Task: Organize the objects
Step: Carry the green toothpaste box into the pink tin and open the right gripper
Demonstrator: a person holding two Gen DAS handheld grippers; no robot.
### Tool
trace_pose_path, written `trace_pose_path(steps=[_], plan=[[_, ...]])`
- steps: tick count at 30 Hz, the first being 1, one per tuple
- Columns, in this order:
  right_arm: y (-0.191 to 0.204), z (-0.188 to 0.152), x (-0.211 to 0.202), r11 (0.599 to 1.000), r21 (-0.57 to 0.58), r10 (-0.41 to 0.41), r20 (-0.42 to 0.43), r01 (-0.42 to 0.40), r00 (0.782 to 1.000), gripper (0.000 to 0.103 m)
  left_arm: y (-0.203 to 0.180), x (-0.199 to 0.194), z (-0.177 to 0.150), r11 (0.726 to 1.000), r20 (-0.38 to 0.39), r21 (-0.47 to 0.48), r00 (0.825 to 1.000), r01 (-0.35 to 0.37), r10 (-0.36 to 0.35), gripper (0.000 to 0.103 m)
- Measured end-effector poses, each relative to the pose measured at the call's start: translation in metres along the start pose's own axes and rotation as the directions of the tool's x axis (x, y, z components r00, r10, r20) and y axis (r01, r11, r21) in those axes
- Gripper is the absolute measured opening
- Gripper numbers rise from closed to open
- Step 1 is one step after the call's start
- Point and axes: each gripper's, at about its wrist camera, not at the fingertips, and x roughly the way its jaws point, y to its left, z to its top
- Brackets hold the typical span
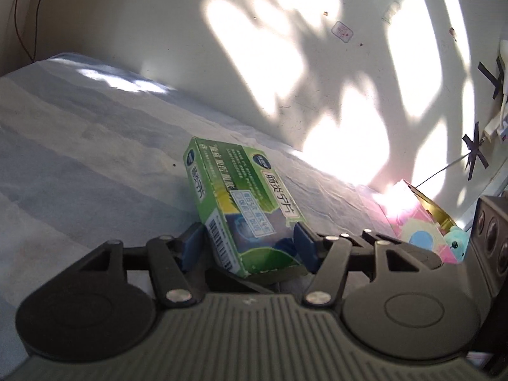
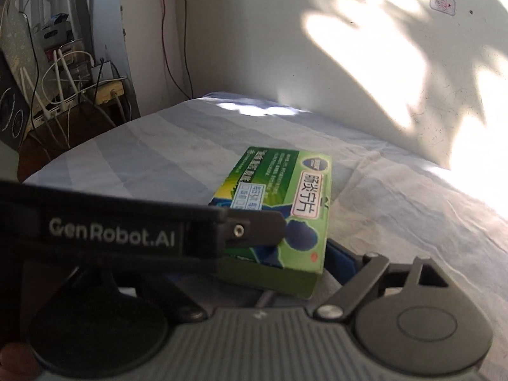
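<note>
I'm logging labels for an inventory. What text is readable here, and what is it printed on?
"GenRobot.AI": white lettering on the left tongs, the black bar crossing the right wrist view.
"肠炎宁片": large characters on the green box.
Smaller box print, its barcode and the wall sticker: too blurred to read.

Your left gripper (image 1: pixel 247 247) is matt black plastic with ribbed grey housing and shiny metal pivot pins; its jaws carry blue pads that look rubbery. The green box (image 1: pixel 244 203) you hold is printed card with a slight sheen. Under it, the bed sheet (image 1: pixel 79 158) is soft, lightly wrinkled cloth in pale blue stripes. Your right gripper (image 2: pixel 276 254) shows the same matt plastic. The wall (image 1: pixel 158 31) looks matt painted.
</note>
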Motion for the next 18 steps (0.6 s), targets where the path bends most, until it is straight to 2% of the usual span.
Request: trace_pose_path(steps=[2,4,7,8,12,16,18], plan=[[0.0,-0.008,-0.019,0.998,-0.011,-0.054,0.045,0.054,0.998,0.088,-0.015,-0.01,-0.005,0.997,0.032,0.067,0.999,0.04,-0.042,0.06],[-0.004,-0.017,-0.047,0.995,-0.009,-0.1,0.1,0.101,0.99,0.088,-0.034,-0.02,-0.008,0.99,0.052,0.094,0.992,0.105,-0.11,0.06],[-0.017,-0.034,-0.095,0.984,0.009,-0.178,0.176,0.179,0.968,0.088,-0.077,-0.028,-0.01,0.972,0.04,0.13,0.979,0.195,-0.201,0.06],[-0.023,-0.041,-0.114,0.975,0.023,-0.222,0.203,0.222,0.954,0.088,-0.092,-0.029,-0.011,0.965,0.032,0.151,0.974,0.216,-0.223,0.06],[-0.056,-0.07,-0.185,0.923,0.104,-0.386,0.27,0.372,0.882,0.088,-0.182,-0.026,-0.019,0.9,-0.016,0.295,0.944,0.32,-0.33,0.061],[-0.108,-0.1,-0.242,0.849,0.217,-0.526,0.251,0.482,0.813,0.087,-0.27,0.003,-0.036,0.826,-0.13,0.379,0.907,0.418,-0.399,0.061],[-0.139,-0.112,-0.259,0.816,0.271,-0.569,0.214,0.511,0.794,0.086,-0.305,0.02,-0.048,0.797,-0.185,0.403,0.893,0.45,-0.41,0.062]])
